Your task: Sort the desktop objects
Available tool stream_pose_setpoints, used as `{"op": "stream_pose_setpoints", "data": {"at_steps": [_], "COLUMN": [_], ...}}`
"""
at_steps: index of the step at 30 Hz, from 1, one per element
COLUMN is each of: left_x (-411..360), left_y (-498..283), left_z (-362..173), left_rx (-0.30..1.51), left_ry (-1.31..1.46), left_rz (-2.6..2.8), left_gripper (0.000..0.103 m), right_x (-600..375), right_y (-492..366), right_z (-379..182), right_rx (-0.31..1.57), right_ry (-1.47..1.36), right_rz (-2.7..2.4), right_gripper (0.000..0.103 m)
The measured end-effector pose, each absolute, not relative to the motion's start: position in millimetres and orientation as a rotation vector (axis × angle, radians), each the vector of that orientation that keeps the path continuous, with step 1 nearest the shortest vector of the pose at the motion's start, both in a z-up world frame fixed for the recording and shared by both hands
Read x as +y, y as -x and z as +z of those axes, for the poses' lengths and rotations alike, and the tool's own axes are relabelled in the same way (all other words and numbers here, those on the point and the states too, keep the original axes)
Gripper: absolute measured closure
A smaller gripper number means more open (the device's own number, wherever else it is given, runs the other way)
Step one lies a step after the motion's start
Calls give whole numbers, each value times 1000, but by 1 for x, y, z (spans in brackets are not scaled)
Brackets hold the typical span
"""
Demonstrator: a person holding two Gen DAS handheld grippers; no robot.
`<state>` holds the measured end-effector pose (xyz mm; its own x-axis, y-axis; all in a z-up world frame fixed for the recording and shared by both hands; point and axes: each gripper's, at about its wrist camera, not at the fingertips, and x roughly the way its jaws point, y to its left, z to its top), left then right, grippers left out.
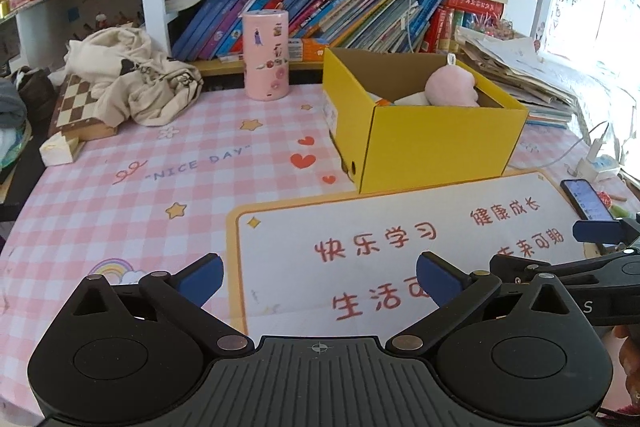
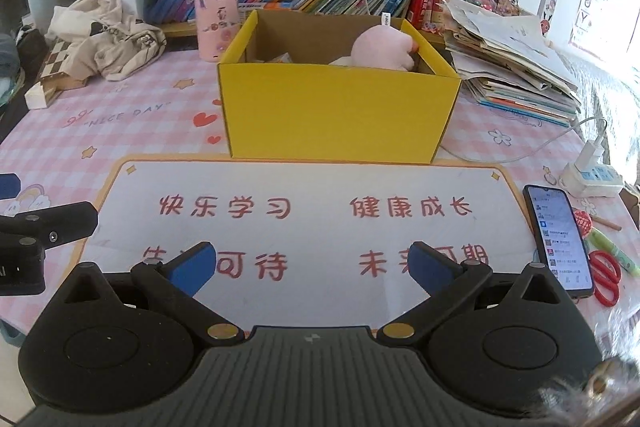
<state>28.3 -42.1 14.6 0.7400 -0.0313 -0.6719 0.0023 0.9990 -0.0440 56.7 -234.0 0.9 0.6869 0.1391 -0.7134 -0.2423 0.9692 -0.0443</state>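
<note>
Blue pads on both claws stood wide apart with nothing between them: your left claw [image 1: 320, 281] and your right claw [image 2: 314, 267] hung empty over the white mat [image 2: 312, 231] with its red characters, side by side, each showing at the edge of the other's view.

Just right of the mat lay what I judged was left to sort. The phone [image 2: 558, 239] lay flat, screen lit, at the mat's right edge. It would be stiff, slick and breakable, so you would do well to pinch it across its long edges, not on the glass. Beside it were red scissors [image 2: 606, 277], hard and thin, best taken at the handles, and a green pen [image 2: 612, 247], light and apt to roll. A white power strip [image 2: 592, 179] with its cord lay farther back; whether it belonged to the task, I could not tell.

Beyond the mat stood the yellow box [image 2: 340, 107] on the pink checked counter [image 2: 120, 115], open at the top, its near wall touching the mat's far edge. A pink plush [image 2: 384, 47] already sat in its right part, soft and light, with smaller things beside it too hidden to name.

Behind the box stood a pink canister [image 1: 267, 55], then the bookshelf [image 1: 320, 11].
</note>
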Motion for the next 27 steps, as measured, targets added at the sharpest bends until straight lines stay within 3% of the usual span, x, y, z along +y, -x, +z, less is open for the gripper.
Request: {"op": "stream_pose_setpoints", "data": {"at_steps": [27], "left_x": [-21], "left_y": [-10], "left_z": [15], "left_rx": [726], "left_ry": [74], "left_rz": [-47], "left_gripper": [0], "right_x": [-217], "right_y": [-37], "right_z": [5], "right_rx": [774], "right_ry": [146], "right_rz": [166], "right_gripper": [0]}}
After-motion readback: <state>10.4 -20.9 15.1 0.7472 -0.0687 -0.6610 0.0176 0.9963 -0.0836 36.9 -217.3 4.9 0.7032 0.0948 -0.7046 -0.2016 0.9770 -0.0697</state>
